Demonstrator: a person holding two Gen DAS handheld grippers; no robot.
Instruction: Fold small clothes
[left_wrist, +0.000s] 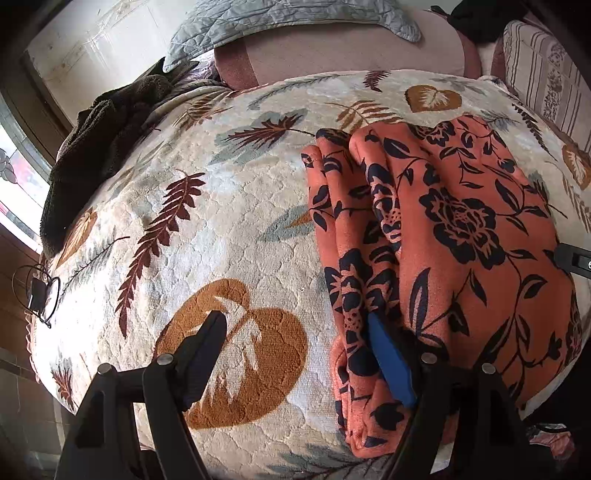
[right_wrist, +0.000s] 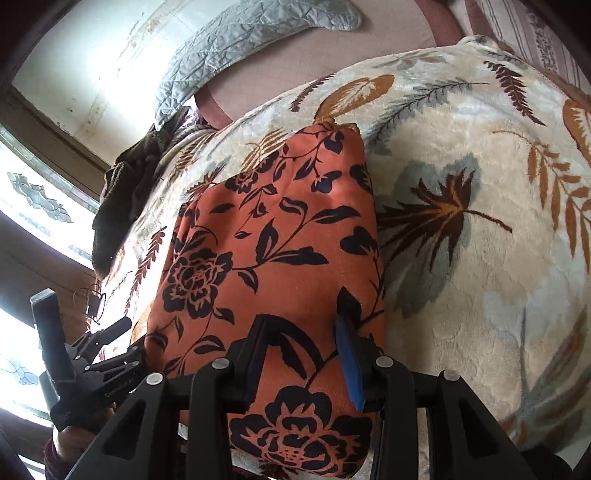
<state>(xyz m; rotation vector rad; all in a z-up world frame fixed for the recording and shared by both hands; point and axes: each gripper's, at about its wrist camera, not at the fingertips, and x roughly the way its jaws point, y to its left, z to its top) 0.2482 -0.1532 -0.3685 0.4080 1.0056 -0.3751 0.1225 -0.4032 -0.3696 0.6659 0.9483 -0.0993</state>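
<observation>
An orange garment with black flowers (left_wrist: 443, 229) lies folded on a leaf-patterned blanket (left_wrist: 207, 229); it also shows in the right wrist view (right_wrist: 266, 243). My left gripper (left_wrist: 295, 332) is open at the garment's left near edge: its blue-padded finger (left_wrist: 391, 358) touches the cloth folds, its other finger (left_wrist: 207, 343) rests over bare blanket. My right gripper (right_wrist: 306, 339) is open over the garment's near right part, with cloth between its fingers. The left gripper also shows in the right wrist view (right_wrist: 92, 362).
A dark brown towel (left_wrist: 96, 155) lies heaped at the blanket's far left. A grey quilted pillow (left_wrist: 280, 22) and a pink sheet (left_wrist: 351, 55) lie beyond. Striped pillows (left_wrist: 543, 70) sit far right. A small black cabled device (left_wrist: 37, 295) hangs at the left edge.
</observation>
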